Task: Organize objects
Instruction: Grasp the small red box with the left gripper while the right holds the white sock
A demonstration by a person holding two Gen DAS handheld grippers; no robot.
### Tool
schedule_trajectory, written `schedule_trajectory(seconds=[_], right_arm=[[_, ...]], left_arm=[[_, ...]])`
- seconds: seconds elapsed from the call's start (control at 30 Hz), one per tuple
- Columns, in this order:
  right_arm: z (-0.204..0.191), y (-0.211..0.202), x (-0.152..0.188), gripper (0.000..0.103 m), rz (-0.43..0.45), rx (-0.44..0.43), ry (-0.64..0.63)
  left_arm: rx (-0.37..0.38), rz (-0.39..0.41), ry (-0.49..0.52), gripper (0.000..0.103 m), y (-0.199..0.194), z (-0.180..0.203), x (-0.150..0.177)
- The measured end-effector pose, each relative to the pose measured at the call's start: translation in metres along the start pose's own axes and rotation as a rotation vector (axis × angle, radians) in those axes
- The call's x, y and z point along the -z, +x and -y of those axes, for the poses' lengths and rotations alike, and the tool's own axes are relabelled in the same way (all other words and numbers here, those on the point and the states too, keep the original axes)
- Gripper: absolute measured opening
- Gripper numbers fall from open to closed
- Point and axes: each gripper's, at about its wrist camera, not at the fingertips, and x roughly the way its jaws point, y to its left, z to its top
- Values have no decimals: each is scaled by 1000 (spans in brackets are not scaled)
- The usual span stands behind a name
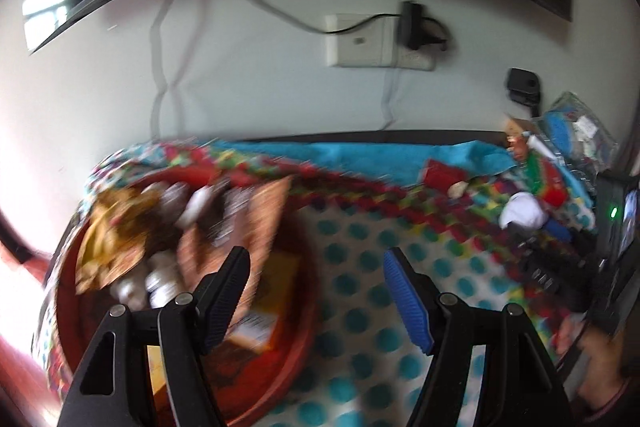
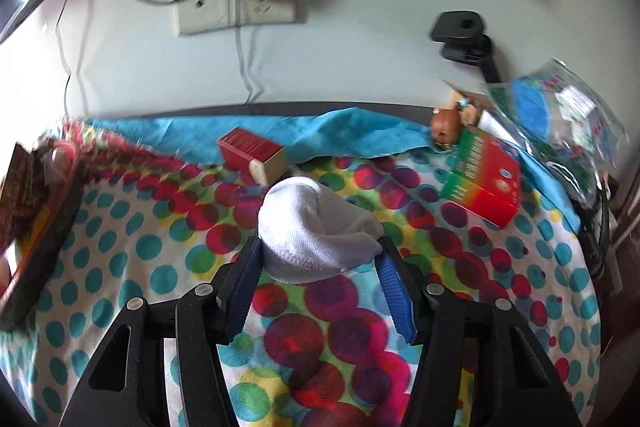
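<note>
At the far left sits the red tray (image 1: pixel 280 359), already loaded with snack packets (image 1: pixel 240 223), small bottles and an orange box. The left gripper (image 1: pixel 320 291) hangs over the tray's right rim with its jaws spread wide and nothing between them; one finger is over the tray, the other over the dotted cloth (image 1: pixel 360 267) beside it. This view is smeared, so the tray's contents are hard to tell apart.

Moving right across the cloth, the white sock (image 2: pixel 316 235) is a rolled bundle lying on the surface near the middle. It sits straight ahead of the right gripper (image 2: pixel 318 259), its near end between the two fingertips and most of it bulging forward past them. The jaws stand at a middling width, flanking the bundle on both sides; whether the pads are pressing it or only beside it cannot be told. Its long axis runs roughly across the jaws, so a straight closing should catch it across that width.

The right gripper is far nearer the sock than the left, and the tray lies well to the sock's left, so the carry would probably run leftward.

Further right, behind the sock, lie a red box (image 2: pixel 252 151), then a green-and-red box (image 2: pixel 484 179), and a plastic bag (image 2: pixel 560 107) at the edge.
</note>
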Motion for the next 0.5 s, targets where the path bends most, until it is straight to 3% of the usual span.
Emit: schedule_trajectory(seconds=[0.23, 0.5], right_arm=[[14, -6, 0, 54, 30, -15, 71], [25, -9, 1, 55, 46, -55, 122]], left_arm=[[116, -116, -5, 73, 55, 63, -51], [178, -371, -286, 73, 147, 86, -88]])
